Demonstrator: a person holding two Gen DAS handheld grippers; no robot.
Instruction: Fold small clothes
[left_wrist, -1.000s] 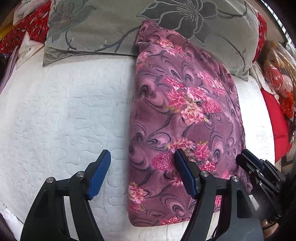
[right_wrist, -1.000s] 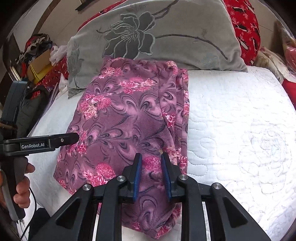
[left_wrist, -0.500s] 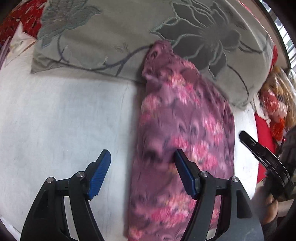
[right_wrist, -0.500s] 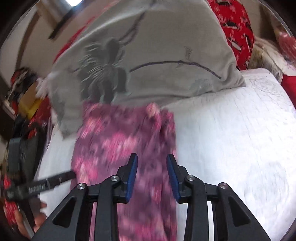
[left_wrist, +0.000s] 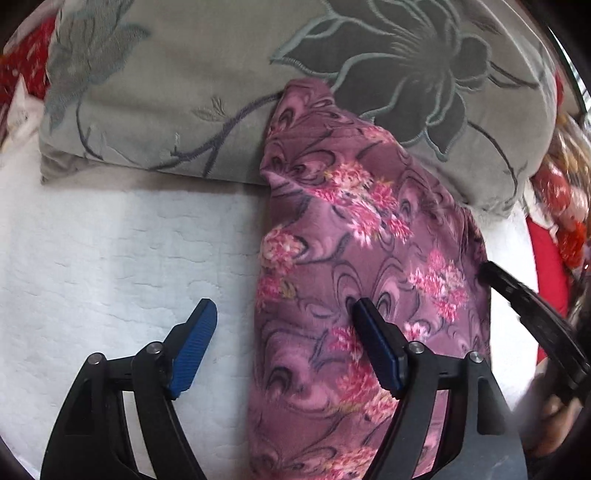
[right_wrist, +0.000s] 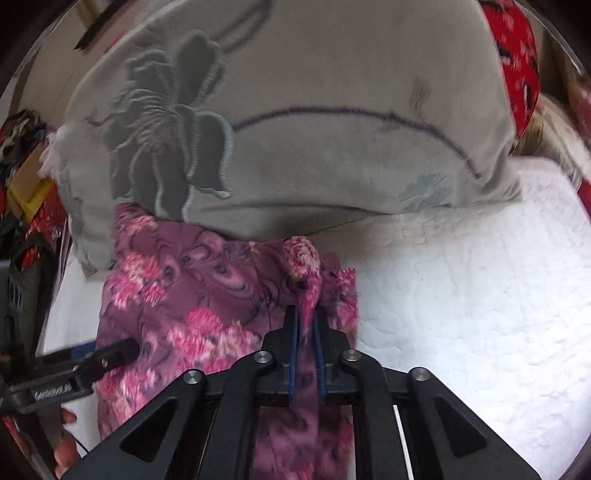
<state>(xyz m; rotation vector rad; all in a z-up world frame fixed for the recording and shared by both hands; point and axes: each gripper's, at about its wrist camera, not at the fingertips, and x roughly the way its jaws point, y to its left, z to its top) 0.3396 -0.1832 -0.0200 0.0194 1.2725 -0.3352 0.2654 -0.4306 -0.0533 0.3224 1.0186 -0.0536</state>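
A purple garment with pink flowers (left_wrist: 354, 258) lies lengthwise on the white quilted bed, its far end against a grey pillow. My left gripper (left_wrist: 284, 317) is open over the garment's left edge, one finger above the quilt and one above the cloth. My right gripper (right_wrist: 306, 321) is shut on the garment (right_wrist: 192, 295), pinching a bunched fold at its far right corner. The right gripper also shows in the left wrist view (left_wrist: 532, 317) at the cloth's right edge, and the left gripper shows in the right wrist view (right_wrist: 122, 350).
A large grey pillow with an embroidered flower (left_wrist: 221, 92) lies across the head of the bed (right_wrist: 461, 295). Red patterned cushions (right_wrist: 517, 48) sit behind it and at the right. Clutter and boxes (right_wrist: 26, 184) stand to the left of the bed.
Both grippers moved forward along the garment toward the pillow. My right gripper let go of the near part, opened, then shut on the far corner. My left gripper stayed open.
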